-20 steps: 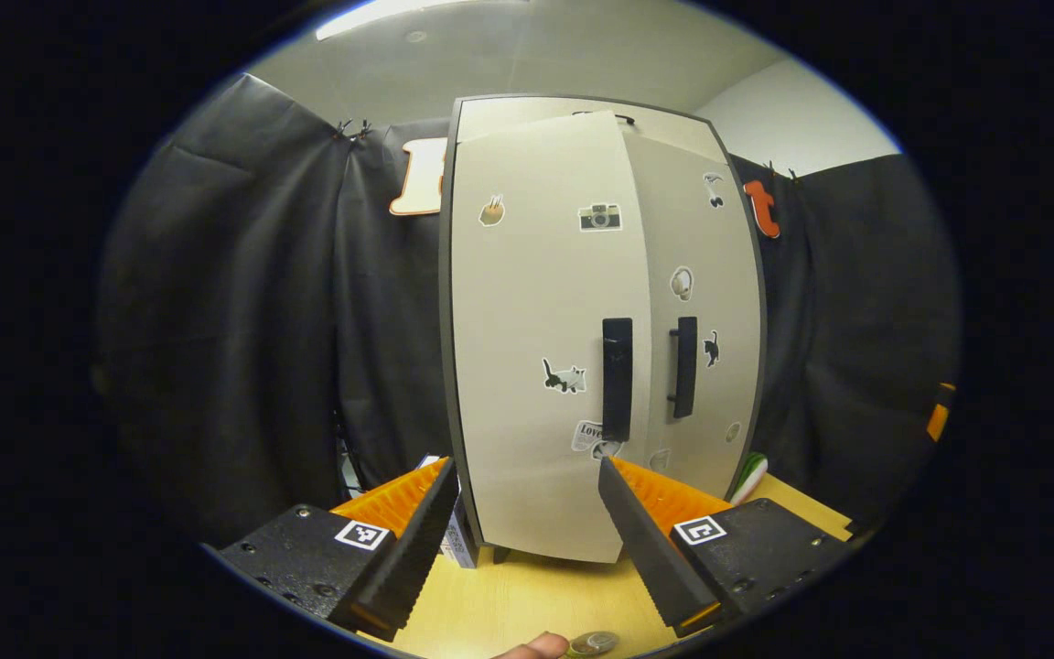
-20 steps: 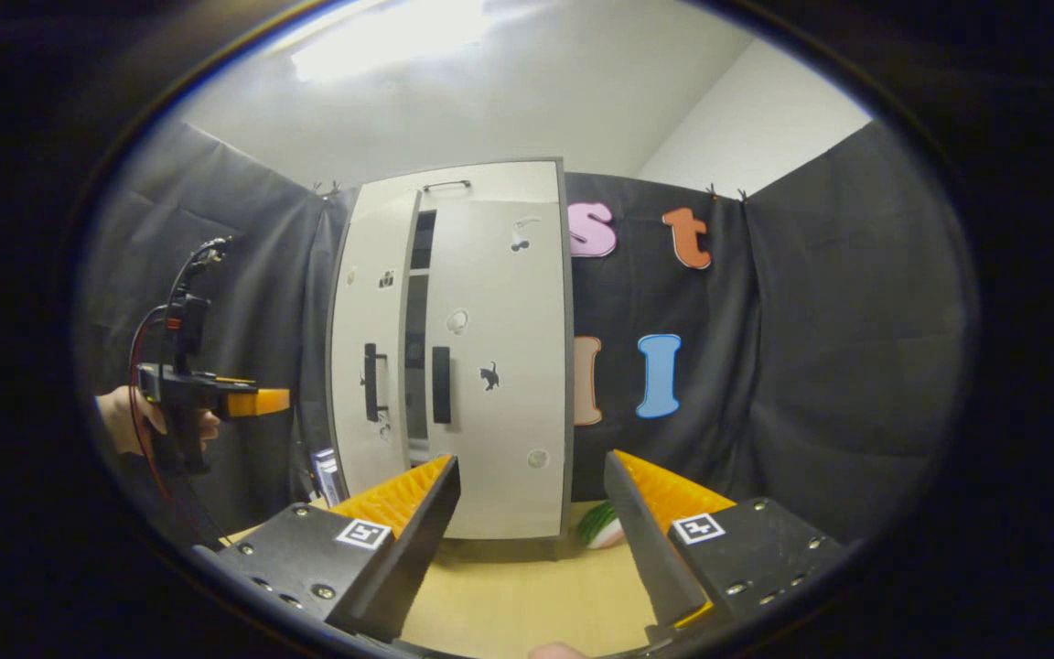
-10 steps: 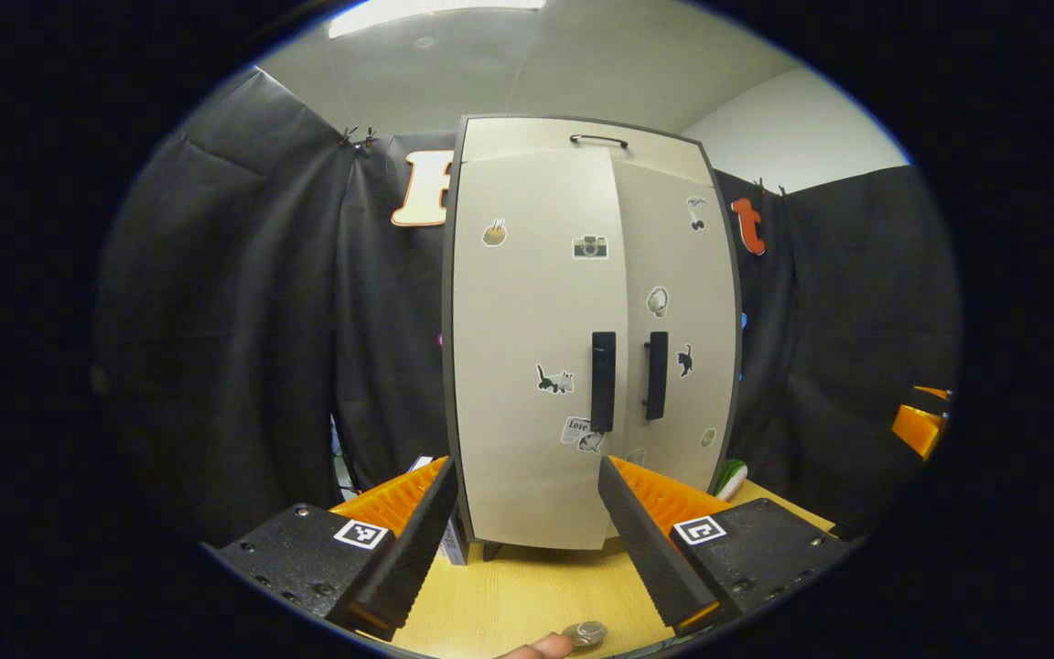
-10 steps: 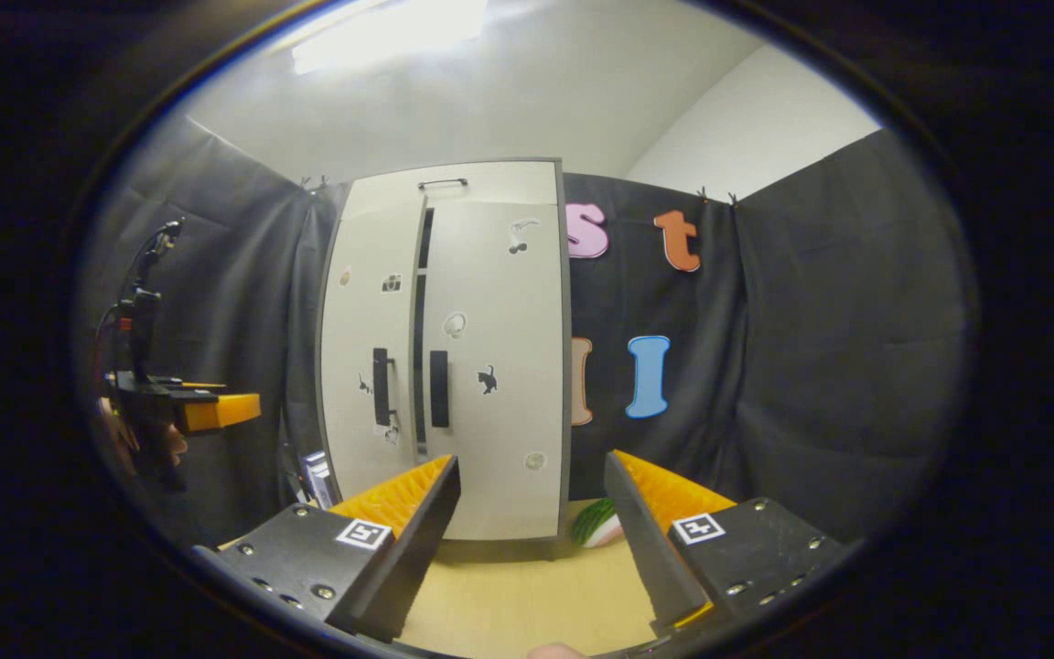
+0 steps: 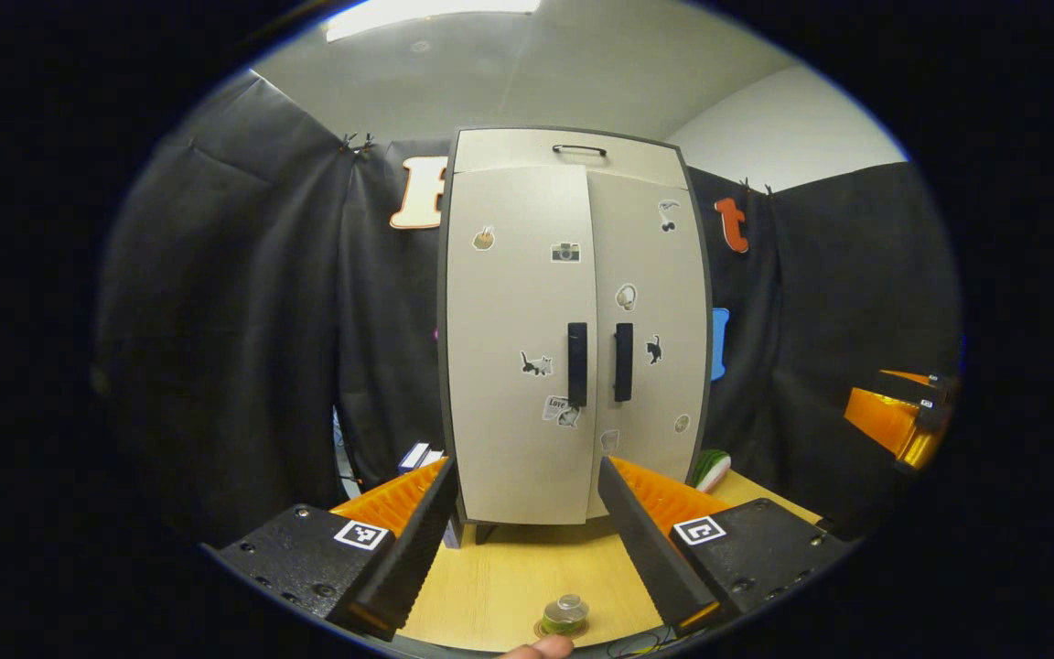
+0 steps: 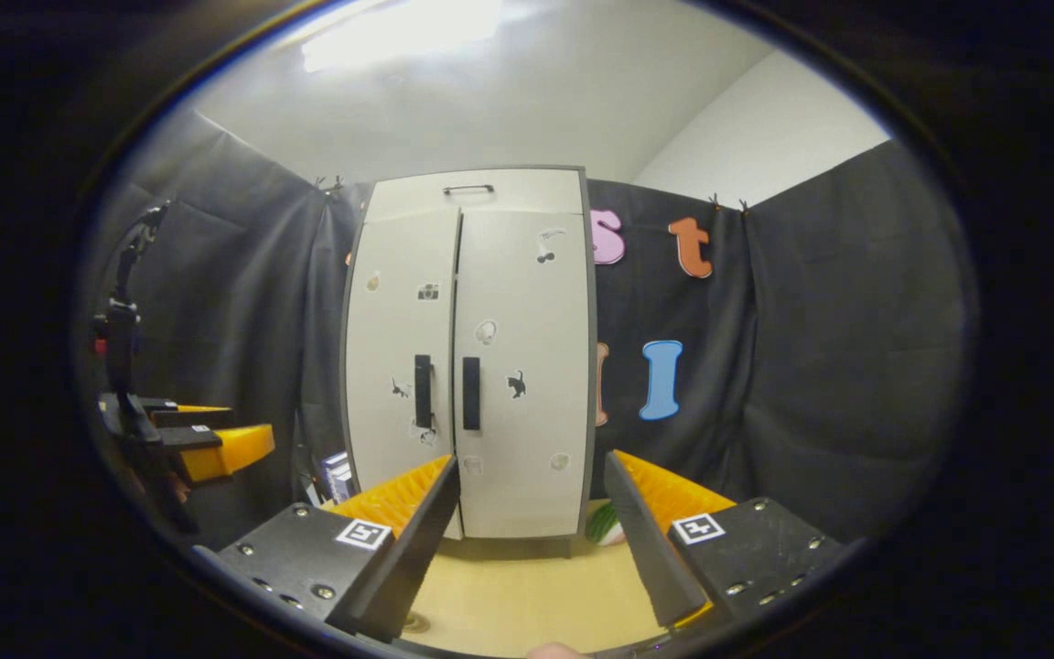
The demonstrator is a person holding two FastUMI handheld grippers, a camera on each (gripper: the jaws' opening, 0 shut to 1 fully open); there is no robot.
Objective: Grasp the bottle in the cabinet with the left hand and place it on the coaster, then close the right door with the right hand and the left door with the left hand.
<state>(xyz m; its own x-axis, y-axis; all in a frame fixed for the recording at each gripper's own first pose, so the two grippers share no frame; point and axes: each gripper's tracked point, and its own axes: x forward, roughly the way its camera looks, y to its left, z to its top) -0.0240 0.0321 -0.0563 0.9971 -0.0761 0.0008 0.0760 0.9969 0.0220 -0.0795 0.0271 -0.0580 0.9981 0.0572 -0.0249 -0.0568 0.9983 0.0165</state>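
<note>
Standing on coaster (image 5: 564, 630): bottle (image 5: 566, 610), seemingly.

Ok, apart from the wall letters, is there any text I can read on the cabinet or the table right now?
"Love": sticker on the cabinet left door, by the handle; small, likely.
Other door stickers: pictures, no words.
Box beside the cabinet: print too small.
Bottle: label unreadable.
</note>
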